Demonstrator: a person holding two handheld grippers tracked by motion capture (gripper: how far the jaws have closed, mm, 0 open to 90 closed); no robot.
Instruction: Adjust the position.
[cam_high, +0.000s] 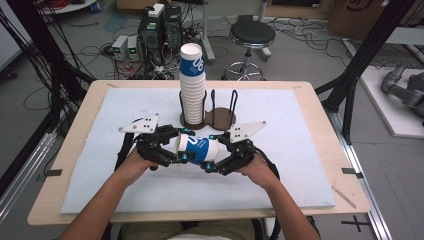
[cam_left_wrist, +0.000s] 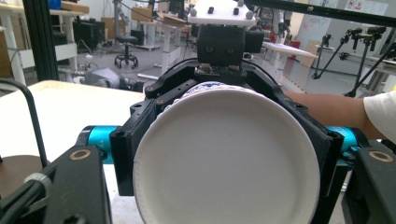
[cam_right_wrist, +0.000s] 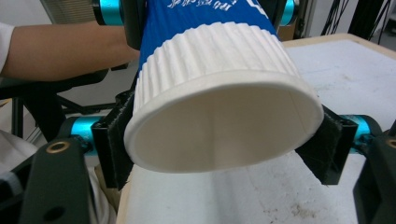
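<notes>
A blue-and-white ribbed paper cup (cam_high: 197, 145) lies level in the air between my two grippers, above the white mat. My left gripper (cam_high: 177, 146) is shut on its base end; in the left gripper view the cup's round white bottom (cam_left_wrist: 224, 158) faces the camera with the pads on both sides. My right gripper (cam_high: 212, 151) is shut on the mouth end, and in the right gripper view the open rim (cam_right_wrist: 219, 135) sits between the two black pads (cam_right_wrist: 114, 140), which touch it. Behind stands a tall stack of upturned cups (cam_high: 192, 85).
The stack sits on a brown round holder (cam_high: 222, 117) with black wire loops, at the far middle of the mat (cam_high: 300, 165). The wooden table's edges (cam_high: 345, 165) frame the mat. A black stool (cam_high: 251, 35) and computer boxes (cam_high: 160, 30) stand on the floor beyond.
</notes>
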